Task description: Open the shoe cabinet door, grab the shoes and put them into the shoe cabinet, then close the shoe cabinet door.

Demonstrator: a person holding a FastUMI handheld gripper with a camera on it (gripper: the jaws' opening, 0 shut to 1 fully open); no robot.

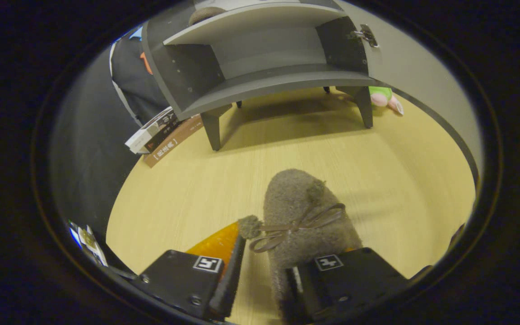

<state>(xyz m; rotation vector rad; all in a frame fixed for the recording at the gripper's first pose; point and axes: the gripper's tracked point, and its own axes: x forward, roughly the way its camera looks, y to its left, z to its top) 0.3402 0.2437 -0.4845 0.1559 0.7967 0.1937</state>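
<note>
- Low in the frame, the gripper [260,275] has its fingers apart; the grey fuzzy shoe [303,216] lies against the right finger, gap toward the left one.
- Up top, the shoe cabinet [260,85] stands open on the wooden floor [377,171].
- At left, books [160,135] lean beside the cabinet leg.

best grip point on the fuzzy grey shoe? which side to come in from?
Grip the heel-end collar of the fuzzy grey shoe, coming from behind along its length. Its toe points at the open shoe cabinet and its bow sits mid-top, so the narrower rear suits best. The tongs stand open there, one finger on the heel, the other left of it.
</note>
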